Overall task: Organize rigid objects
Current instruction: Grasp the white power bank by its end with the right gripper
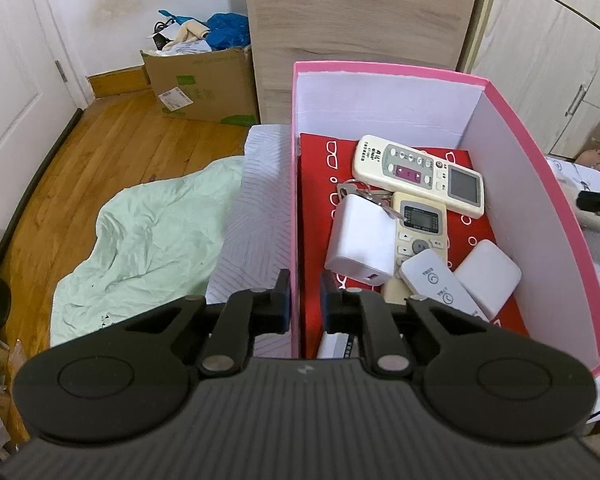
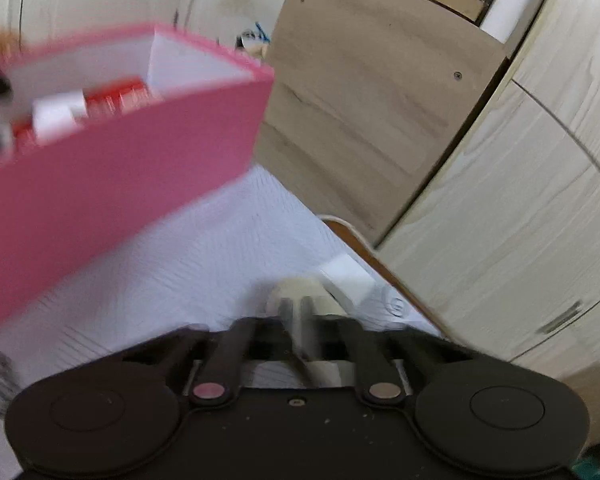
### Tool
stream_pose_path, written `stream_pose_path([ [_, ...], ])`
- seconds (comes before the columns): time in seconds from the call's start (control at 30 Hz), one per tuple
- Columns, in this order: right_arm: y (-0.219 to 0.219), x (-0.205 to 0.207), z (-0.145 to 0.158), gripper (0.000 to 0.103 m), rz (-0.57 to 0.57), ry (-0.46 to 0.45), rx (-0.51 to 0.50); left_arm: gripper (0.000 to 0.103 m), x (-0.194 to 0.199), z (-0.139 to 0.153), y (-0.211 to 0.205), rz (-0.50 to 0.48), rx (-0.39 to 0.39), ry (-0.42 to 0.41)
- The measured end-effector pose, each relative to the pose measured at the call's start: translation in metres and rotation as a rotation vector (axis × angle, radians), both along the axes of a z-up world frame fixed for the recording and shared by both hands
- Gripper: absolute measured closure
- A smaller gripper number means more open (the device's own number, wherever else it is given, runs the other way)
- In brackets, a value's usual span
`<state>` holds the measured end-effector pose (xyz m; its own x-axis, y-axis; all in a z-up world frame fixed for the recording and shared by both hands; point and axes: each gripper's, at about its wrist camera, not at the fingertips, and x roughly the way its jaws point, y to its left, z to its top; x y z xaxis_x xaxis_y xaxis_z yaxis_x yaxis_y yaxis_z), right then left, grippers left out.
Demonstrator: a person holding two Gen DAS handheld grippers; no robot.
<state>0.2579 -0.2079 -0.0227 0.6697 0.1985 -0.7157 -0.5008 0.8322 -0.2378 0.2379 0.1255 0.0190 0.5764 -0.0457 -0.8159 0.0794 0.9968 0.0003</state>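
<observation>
pink box nearly filled, one more item at the right gripper

left wrist view: the left gripper (image 1: pixel 304 300) sits on the near left wall of the pink box (image 1: pixel 540 184), one finger outside and one inside, so its jaws are narrow and clamp this wall. the box stands on the bed (image 1: pixel 240 240) and already holds several rigid things: a large remote (image 1: pixel 418 174), a smaller remote (image 1: pixel 420 228), a white charger (image 1: pixel 360 240) with keys (image 1: pixel 360 192) behind it, a slim white remote (image 1: pixel 440 284) and a white power bank (image 1: pixel 488 276). i judge most of the sorting is done. some red floor of the box is free at the far left corner, and the walls are high, so a new item must come in from above. past the bed edge, a green sheet (image 1: pixel 140 240) lies on the wooden floor.

right wrist view: this picture is blurred. the right gripper (image 2: pixel 298 312) has its jaws closed together, and a pale, cream object (image 2: pixel 296 286) lies just at the tips; i cannot tell if it is really pinched. a white block (image 2: pixel 346 276) rests beside it, near the bed edge by the wardrobe (image 2: pixel 500 200). these seem to be what is left. the bed between here and the box looks free.
</observation>
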Motion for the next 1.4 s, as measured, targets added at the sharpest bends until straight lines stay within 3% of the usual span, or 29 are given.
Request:
stream_pose_path([
  [0.17,-0.008,-0.008,0.016,0.103,0.034,-0.008,0.056,0.093,-0.001,-0.001,0.002,-0.012,0.013,-0.003],
  [0.23,-0.012,-0.013,0.017,0.095,0.057,-0.026,0.04,0.093,-0.002,0.0,0.003,-0.012,0.017,-0.004],
  [0.27,-0.015,-0.013,0.014,0.085,0.065,-0.023,0.036,0.093,-0.002,-0.001,0.002,-0.013,0.018,-0.003],
  [0.3,-0.02,-0.013,0.012,0.064,0.074,-0.021,0.055,0.093,-0.002,0.0,0.003,-0.012,0.017,-0.004],
  [0.33,-0.026,-0.013,0.01,0.052,0.078,-0.016,0.078,0.093,-0.002,-0.001,0.002,-0.011,0.015,-0.003],
  [0.37,-0.032,-0.011,0.007,0.034,0.08,-0.009,0.104,0.092,-0.002,-0.001,0.002,-0.012,0.012,-0.002],
  [0.57,-0.061,0.014,-0.017,0.027,0.031,0.036,0.123,0.092,-0.003,-0.001,0.002,-0.016,0.011,0.002],
  [0.67,-0.071,0.03,-0.031,0.01,0.01,0.105,0.142,0.091,-0.003,0.0,0.003,-0.016,0.01,0.0],
  [0.83,-0.076,0.038,-0.04,0.015,-0.008,0.179,0.167,0.09,-0.003,-0.003,0.004,-0.022,0.009,0.001],
  [0.97,-0.07,0.024,-0.031,0.035,0.001,0.25,0.097,0.09,-0.003,-0.004,0.005,-0.023,0.0,0.004],
  [1.1,-0.058,0.003,-0.023,0.037,0.122,0.354,0.064,0.09,-0.003,-0.004,0.005,-0.023,0.001,0.005],
  [1.17,-0.044,-0.004,-0.024,0.036,0.163,0.329,0.014,0.09,-0.003,-0.004,0.005,-0.021,0.003,0.007],
  [1.27,-0.027,0.002,-0.029,0.032,0.125,0.272,-0.034,0.09,-0.003,-0.004,0.005,-0.021,0.003,0.007],
  [1.37,-0.021,0.014,-0.033,0.029,0.065,0.251,0.016,0.09,-0.003,-0.004,0.007,-0.021,0.004,0.007],
  [1.4,-0.021,0.015,-0.033,0.034,0.05,0.248,0.03,0.09,-0.003,-0.003,0.007,-0.021,0.004,0.007],
])
